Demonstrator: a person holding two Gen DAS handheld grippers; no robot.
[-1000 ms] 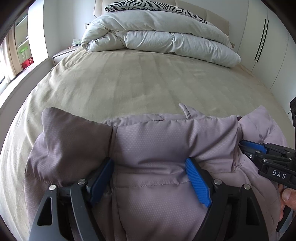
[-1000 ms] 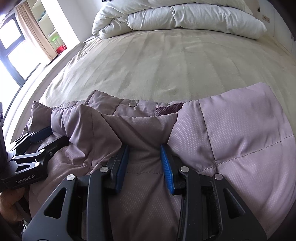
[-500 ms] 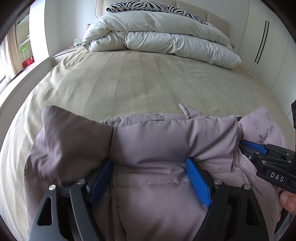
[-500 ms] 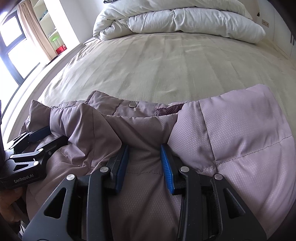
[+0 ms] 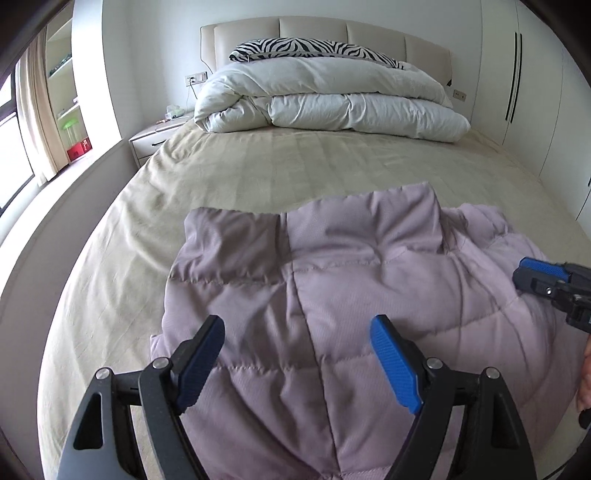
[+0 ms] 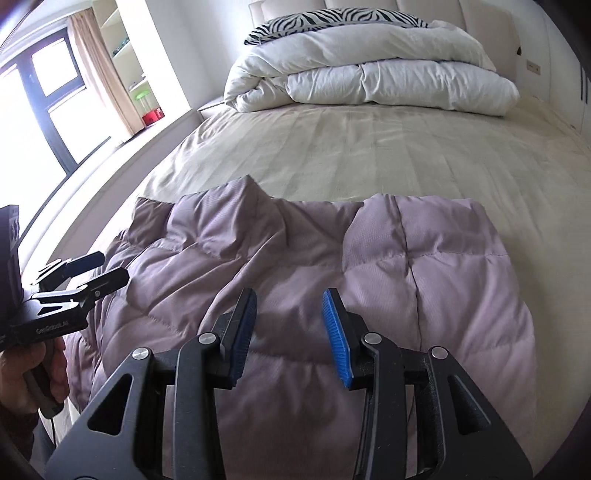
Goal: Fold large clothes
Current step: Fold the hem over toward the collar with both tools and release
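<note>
I saw a bed point(image 5: 280, 166) under a beige sheet, a white duvet point(image 5: 332, 107) and zebra pillow point(image 5: 310, 48) by the padded headboard point(image 5: 314, 31), and a bright window point(image 6: 33, 107) at left.

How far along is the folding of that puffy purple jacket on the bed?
Partly done, it seems. The jacket lies on the bed as a fairly compact bundle, with flaps turned over on top. Both the left tongs and the right tongs are open above it, gripping nothing. The top edge is bumpy and uneven, so smoothing or another fold probably remains.
</note>
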